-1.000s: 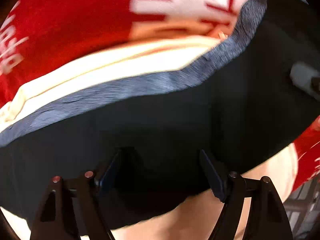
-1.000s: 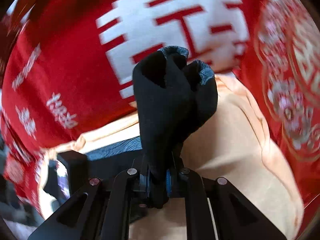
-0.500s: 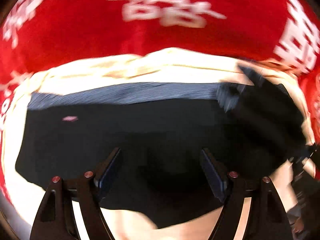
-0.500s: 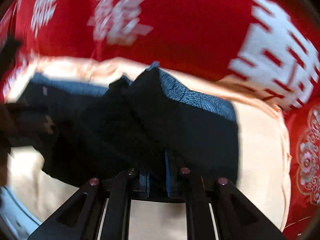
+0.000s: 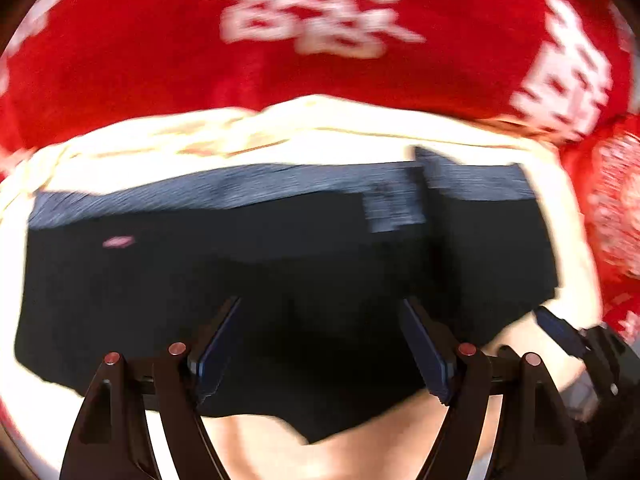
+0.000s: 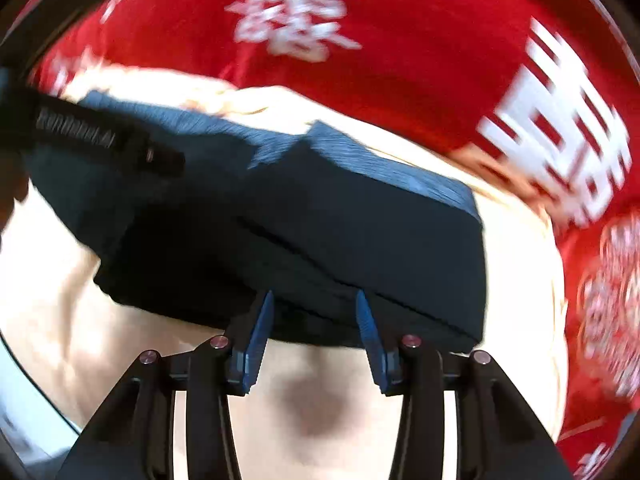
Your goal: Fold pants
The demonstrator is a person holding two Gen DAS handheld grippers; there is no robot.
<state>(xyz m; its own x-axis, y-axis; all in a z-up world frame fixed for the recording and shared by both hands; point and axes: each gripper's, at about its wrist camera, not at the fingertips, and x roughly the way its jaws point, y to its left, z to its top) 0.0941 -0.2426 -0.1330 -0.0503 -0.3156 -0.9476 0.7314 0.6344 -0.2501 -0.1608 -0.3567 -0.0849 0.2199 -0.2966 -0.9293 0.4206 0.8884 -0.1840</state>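
Note:
The dark navy pants lie folded on a cream cloth, with a greyer ribbed band along the far edge. In the right wrist view the pants form a thick folded stack. My left gripper is open, its jaws wide apart just above the near part of the pants. My right gripper is open and empty at the near edge of the stack. The right gripper also shows at the right edge of the left wrist view. The left gripper's body shows at the left of the right wrist view.
A red cloth with white characters covers the surface beyond and around the cream cloth, and shows in the right wrist view. A pale edge lies at the lower left.
My right gripper carried a bunched part of the pants over onto the rest, then opened and let it go. The pants now lie in a folded stack. My left gripper stayed open.

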